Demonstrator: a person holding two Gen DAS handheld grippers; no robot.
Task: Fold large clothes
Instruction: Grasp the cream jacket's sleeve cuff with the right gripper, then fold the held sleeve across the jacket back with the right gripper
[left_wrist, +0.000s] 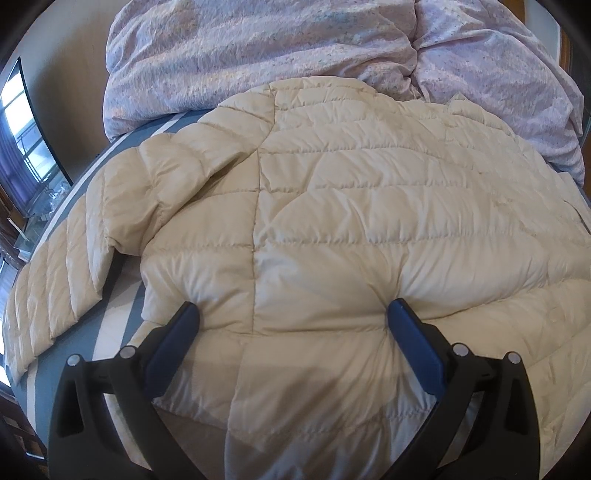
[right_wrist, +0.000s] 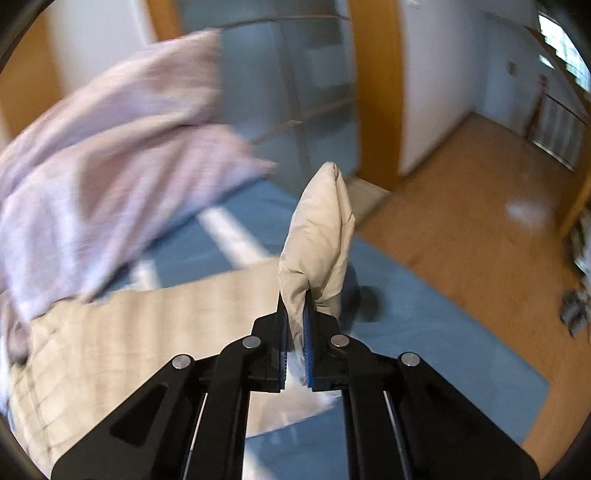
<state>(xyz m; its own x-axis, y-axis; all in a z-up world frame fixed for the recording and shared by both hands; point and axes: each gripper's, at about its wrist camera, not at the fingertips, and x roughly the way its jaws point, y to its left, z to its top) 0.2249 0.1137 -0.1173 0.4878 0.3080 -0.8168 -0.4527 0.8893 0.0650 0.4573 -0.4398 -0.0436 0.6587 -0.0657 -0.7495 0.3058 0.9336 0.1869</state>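
Bed (left_wrist: 122, 332), covered by a blue sheet with pale stripes, carrying everything else in the left wrist view; its blue surface also runs under the right wrist view, where a wooden floor (right_wrist: 461, 206) lies beyond its edge. Lilac quilt (left_wrist: 258, 55), crumpled in a heap across the far part of the bed, its near edge touching the top of the jacket; in the right wrist view it is blurred at the left. Cream quilted jacket (left_wrist: 332, 206), spread flat over the middle of the bed with one sleeve (left_wrist: 66, 280) stretched out toward the bed's left edge and a vertical seam running down its body. Left claw (left_wrist: 293, 314), released, its two blue-padded fingers (left_wrist: 177, 336) set wide apart and pressing down on the near part of the jacket, the padding puckered around each tip. Right claw (right_wrist: 293, 314), clenched on a fold of the same cream jacket (right_wrist: 317, 236); the gripped piece stands up from between the blue pads as a puffy upright point, raised clear of the sheet and casting a dark shadow on the blue just beside it, while the rest of the jacket lies blurred on the bed at lower left.
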